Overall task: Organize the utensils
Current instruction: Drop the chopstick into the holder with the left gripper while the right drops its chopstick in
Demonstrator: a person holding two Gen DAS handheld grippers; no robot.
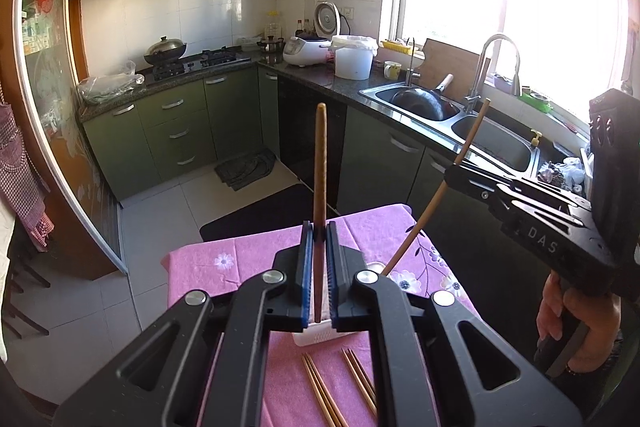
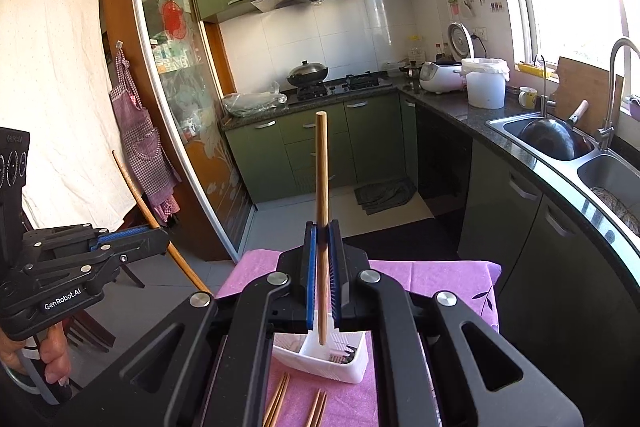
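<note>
chopsticks: two raised upright (image 1: 319, 163) (image 2: 321, 167) | others flat on cloth (image 1: 320, 391) | white basket (image 2: 352, 363)

Two wooden chopsticks (image 1: 319, 195) (image 2: 322, 203), smooth and matt, are seen between ribbed blue pads (image 1: 307, 267) set in matt black plastic grippers (image 1: 319, 233) (image 2: 322, 233). The table is covered by pink floral cloth (image 1: 256, 259). A white perforated plastic basket (image 2: 352, 359), a brushed-metal sink (image 1: 496, 143) and glossy green cabinets (image 1: 176, 131) are shown.
</note>
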